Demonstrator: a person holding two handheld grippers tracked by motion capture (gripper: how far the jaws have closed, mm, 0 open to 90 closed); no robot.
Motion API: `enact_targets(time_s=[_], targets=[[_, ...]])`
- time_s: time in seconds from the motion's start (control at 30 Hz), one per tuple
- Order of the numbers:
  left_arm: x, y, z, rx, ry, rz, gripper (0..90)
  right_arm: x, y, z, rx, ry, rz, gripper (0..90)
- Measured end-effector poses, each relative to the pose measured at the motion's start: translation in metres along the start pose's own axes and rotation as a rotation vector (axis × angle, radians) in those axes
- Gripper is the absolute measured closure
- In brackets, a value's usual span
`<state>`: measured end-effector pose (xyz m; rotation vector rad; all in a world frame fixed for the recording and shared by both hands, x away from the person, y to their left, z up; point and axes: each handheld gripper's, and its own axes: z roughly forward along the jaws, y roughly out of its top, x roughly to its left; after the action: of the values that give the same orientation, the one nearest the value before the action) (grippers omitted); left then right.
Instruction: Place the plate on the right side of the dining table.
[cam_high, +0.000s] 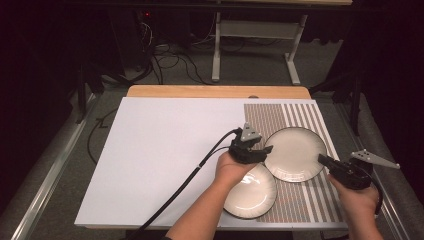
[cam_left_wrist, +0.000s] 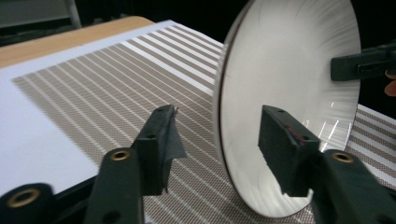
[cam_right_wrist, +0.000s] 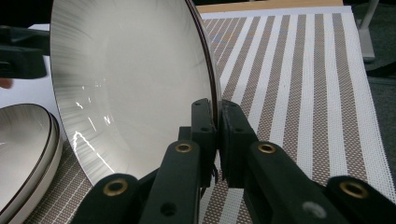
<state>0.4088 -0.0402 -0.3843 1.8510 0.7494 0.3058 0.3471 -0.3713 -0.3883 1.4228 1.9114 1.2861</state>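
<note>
A pale plate with a dark rim (cam_high: 295, 152) is held tilted over the striped mat (cam_high: 300, 115). My right gripper (cam_high: 321, 160) is shut on its right rim; in the right gripper view the jaws (cam_right_wrist: 216, 105) pinch the plate (cam_right_wrist: 130, 84) edge. My left gripper (cam_high: 267, 150) is at the opposite rim. In the left gripper view its jaws (cam_left_wrist: 218, 116) straddle the plate (cam_left_wrist: 289, 93) edge with a gap on each side, so it is open. A second, similar plate (cam_high: 252, 192) lies flat on the mat, nearer the person and under the left hand.
A white sheet (cam_high: 165, 150) covers the left and middle of the table. A wooden edge (cam_high: 215, 91) runs along the far side. The left gripper's black cable (cam_high: 185, 180) trails across the sheet toward the front edge. A metal frame (cam_high: 255, 30) stands beyond.
</note>
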Motion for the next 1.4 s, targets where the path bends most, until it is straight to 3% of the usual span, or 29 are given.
enact_targets(time_s=[0.1,0.27,0.4,0.5,0.67,0.83,0.93,1.07,1.27,1.4], targets=[[0.007,-0.005,-0.012,-0.013,-0.004,-0.018,44.1,0.001,0.001,0.000,-0.001,-0.004,-0.007,87.7],[0.020,-0.018,-0.035,-0.023,0.028,-0.029,39.2,0.002,0.001,0.000,0.002,-0.009,-0.010,87.6],[0.028,-0.026,-0.059,-0.054,0.076,-0.013,35.0,0.002,0.001,0.001,0.002,-0.012,-0.013,87.5],[0.037,-0.037,-0.084,-0.087,0.110,-0.033,31.8,0.002,0.001,0.001,0.002,-0.013,-0.015,87.4],[0.049,-0.053,-0.119,-0.081,0.159,-0.017,30.8,0.003,0.002,0.002,0.006,-0.021,-0.019,87.2],[0.059,-0.064,-0.152,-0.084,0.204,-0.031,28.3,0.005,0.002,0.001,0.006,-0.026,-0.024,87.2],[0.064,-0.072,-0.177,-0.094,0.241,-0.064,24.4,0.005,0.002,0.001,0.009,-0.029,-0.023,87.0],[0.068,-0.085,-0.208,-0.102,0.284,-0.069,20.8,0.004,0.001,0.001,0.013,-0.036,-0.019,86.8],[0.072,-0.105,-0.235,-0.116,0.322,-0.060,12.2,0.003,0.002,0.004,0.019,-0.040,-0.016,86.4],[0.075,-0.114,-0.242,-0.141,0.318,-0.084,7.6,0.000,0.002,0.008,0.039,-0.052,-0.002,85.3]])
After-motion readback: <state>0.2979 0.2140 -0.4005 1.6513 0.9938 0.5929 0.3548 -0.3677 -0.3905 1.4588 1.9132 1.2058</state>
